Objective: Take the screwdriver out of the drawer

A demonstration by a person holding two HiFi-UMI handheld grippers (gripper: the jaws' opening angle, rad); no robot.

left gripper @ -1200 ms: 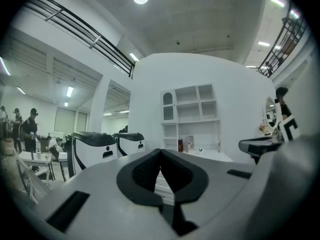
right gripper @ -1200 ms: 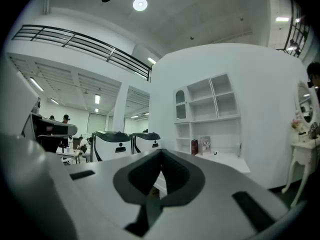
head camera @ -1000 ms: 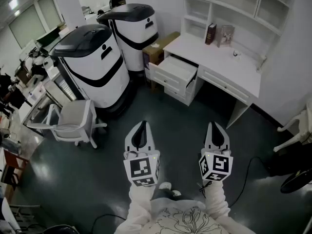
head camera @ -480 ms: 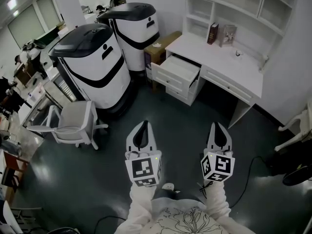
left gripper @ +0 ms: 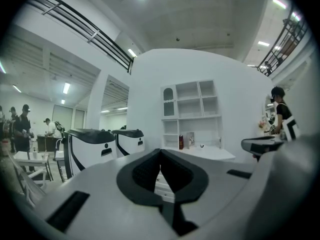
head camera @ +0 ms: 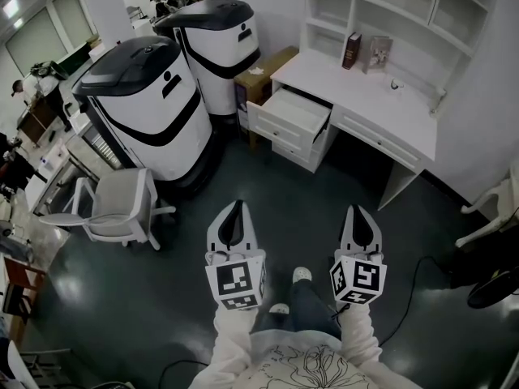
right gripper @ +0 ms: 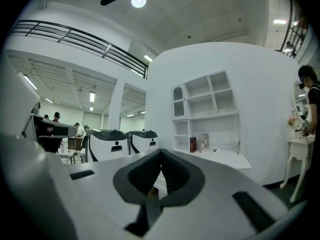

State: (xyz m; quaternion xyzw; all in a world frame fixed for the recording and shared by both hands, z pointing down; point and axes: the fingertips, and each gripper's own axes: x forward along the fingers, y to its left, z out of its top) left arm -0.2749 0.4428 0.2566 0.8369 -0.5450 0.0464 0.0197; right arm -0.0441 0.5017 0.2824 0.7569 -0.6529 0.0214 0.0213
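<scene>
Head view: approach step, nothing picked yet. Holding left tool [head camera: 237, 206] and right tool [head camera: 359, 210] side by side over the dark floor [head camera: 324, 193], both clenched and empty, well apart from the white desk [head camera: 369, 96]. Seeing the upper drawer [head camera: 293, 113] already pulled open. No screwdriver made out inside from here, too small to tell; presumably lying in there. Next: close in on the drawer, release one tool, reach down in
Left gripper view: clenched tips, nothing between, aimed about level at the desk and hutch shelves [left gripper: 192, 106]
Right gripper view: same, clenched on nothing, looking at a book [right gripper: 193, 144] standing on the tabletop [right gripper: 227, 158] ahead
</scene>
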